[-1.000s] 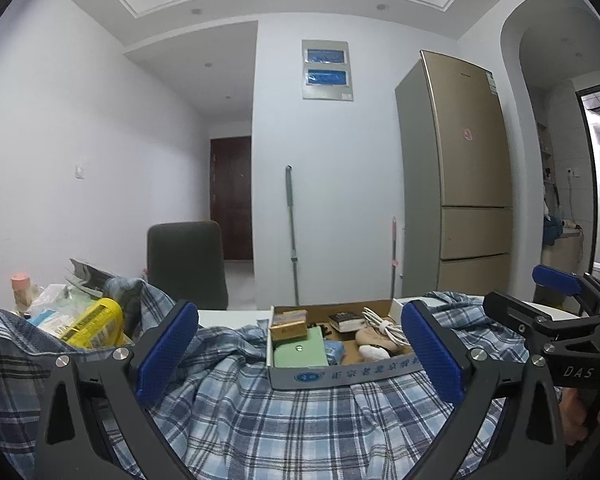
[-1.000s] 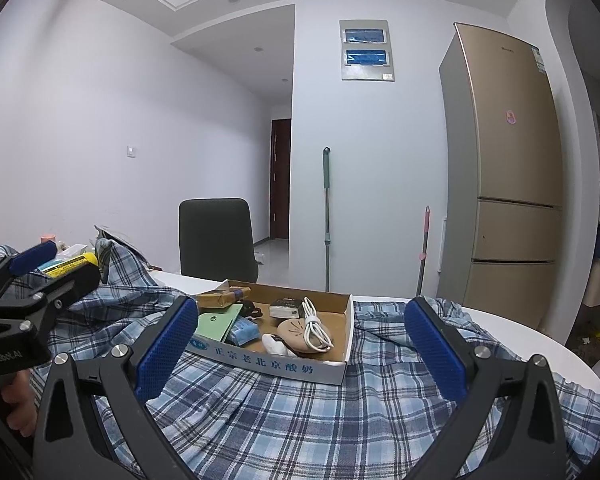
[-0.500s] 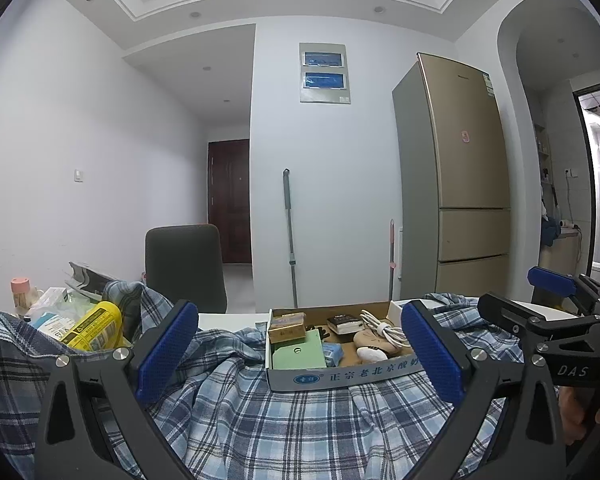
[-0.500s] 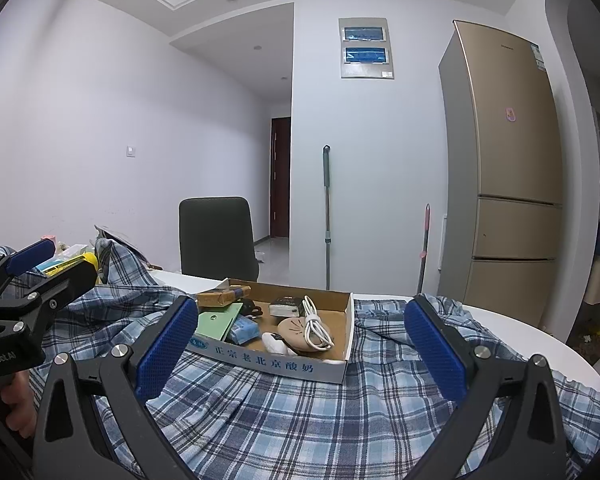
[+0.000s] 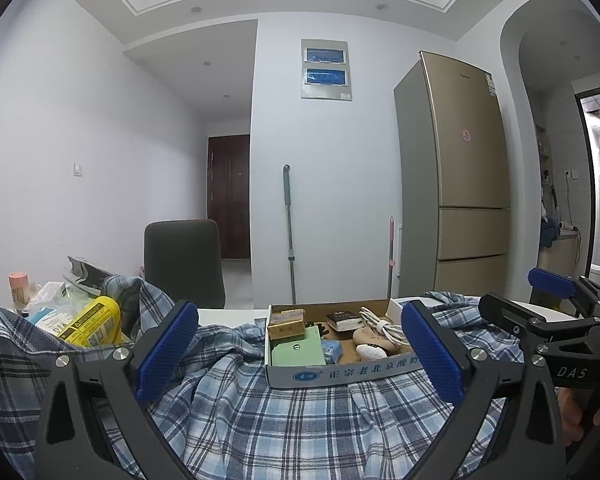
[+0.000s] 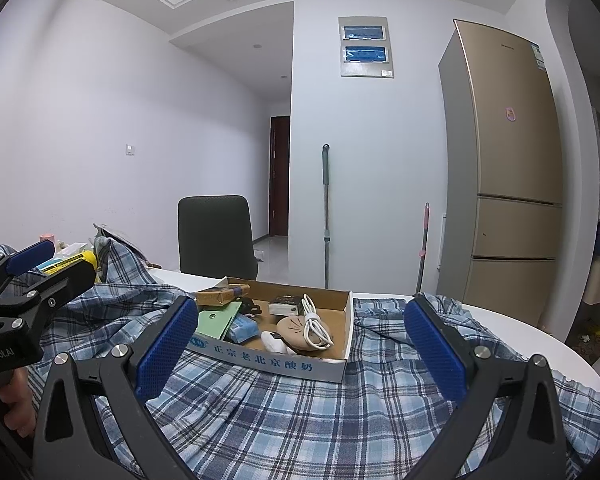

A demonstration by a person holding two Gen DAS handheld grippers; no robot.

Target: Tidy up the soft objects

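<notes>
- A shirt (image 5: 284, 420) lay spread over the table (image 6: 540, 340).
- A box (image 6: 276, 356) sat on the shirt, holding a cable (image 6: 314, 322).
- A chair (image 6: 216, 236) stood behind; a fridge (image 6: 508, 168) far right.

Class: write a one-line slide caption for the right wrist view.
Open right gripper above a plaid shirt, facing a cardboard box of small items.
</notes>
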